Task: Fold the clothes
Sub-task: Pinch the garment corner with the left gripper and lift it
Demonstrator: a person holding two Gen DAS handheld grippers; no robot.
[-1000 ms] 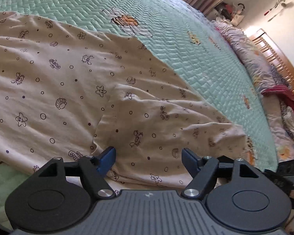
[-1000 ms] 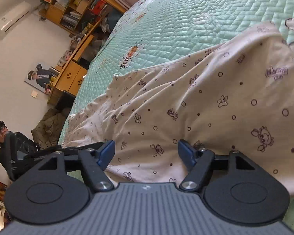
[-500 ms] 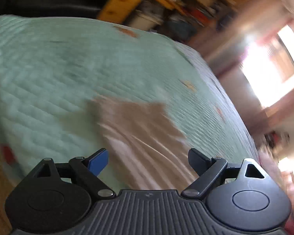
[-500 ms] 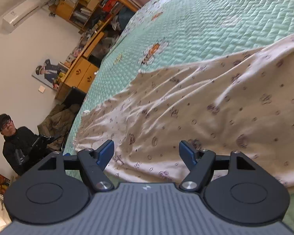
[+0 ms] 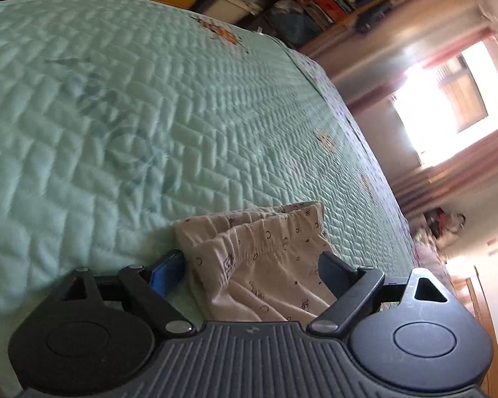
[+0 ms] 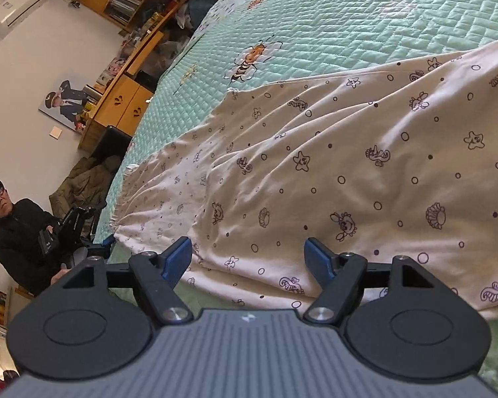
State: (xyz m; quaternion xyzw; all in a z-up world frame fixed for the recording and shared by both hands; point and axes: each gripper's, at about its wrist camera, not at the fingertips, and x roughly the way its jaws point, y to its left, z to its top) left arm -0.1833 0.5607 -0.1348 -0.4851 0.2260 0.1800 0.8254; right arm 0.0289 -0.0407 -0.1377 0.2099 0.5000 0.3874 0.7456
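Observation:
A cream garment with small sea-creature prints (image 6: 332, 165) lies spread on the green quilted bed (image 6: 348, 16). In the left wrist view its gathered elastic end (image 5: 259, 258) lies between my open fingers. My left gripper (image 5: 252, 268) is open around that end, low over the bed. My right gripper (image 6: 249, 258) is open, just above the garment's near edge, holding nothing. The left gripper also shows small in the right wrist view (image 6: 99, 248) at the garment's far end.
A person in black (image 6: 13, 232) holds the left gripper by the bed's edge. Wooden shelves and a cabinet (image 6: 123, 99) stand along the wall. A bright window with curtains (image 5: 448, 106) is beyond the bed.
My left gripper has swung from over the garment's middle to its elastic end, now facing across the bed toward the window. My right gripper has shifted slightly and stays open.

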